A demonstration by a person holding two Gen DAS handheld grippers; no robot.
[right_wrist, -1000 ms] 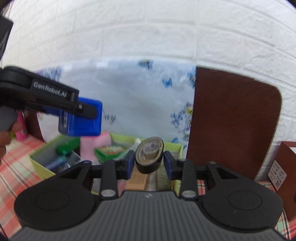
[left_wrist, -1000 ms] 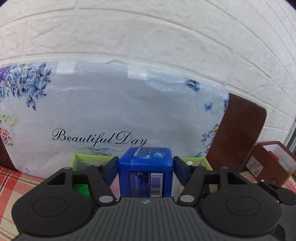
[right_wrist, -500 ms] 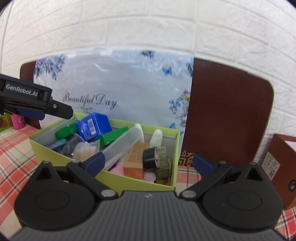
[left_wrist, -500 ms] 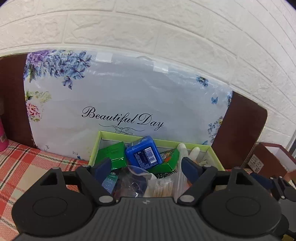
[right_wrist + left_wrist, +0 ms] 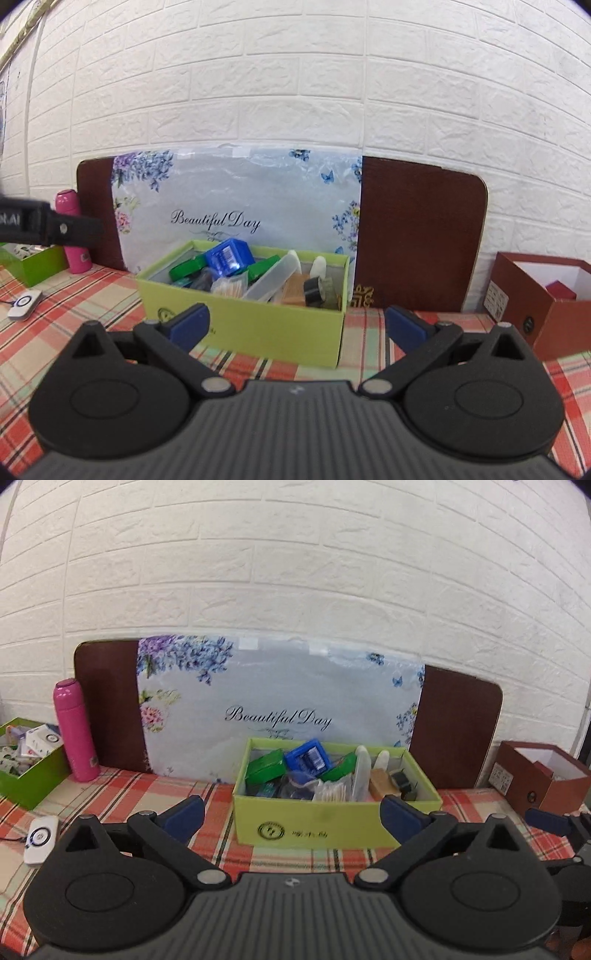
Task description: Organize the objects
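A yellow-green box (image 5: pixel 317 827) (image 5: pixel 258 325) stands on the checked tablecloth, full of small items. A blue box (image 5: pixel 308 759) (image 5: pixel 229 256) lies on top of green packs in it. A black tape roll (image 5: pixel 314 291) (image 5: pixel 403 780) lies at the box's right end. My left gripper (image 5: pixel 291 812) is open and empty, back from the box's front. My right gripper (image 5: pixel 297 325) is open and empty, in front of the box.
A pink bottle (image 5: pixel 75 731) and a green box (image 5: pixel 29 775) stand at the left. A white device (image 5: pixel 40 836) lies on the cloth. A brown-red box (image 5: pixel 543 299) stands at the right. A floral board (image 5: pixel 277 716) leans on the brick wall.
Both grippers opened, letting the blue box and the tape roll drop into the yellow-green box, then pulled back from it.
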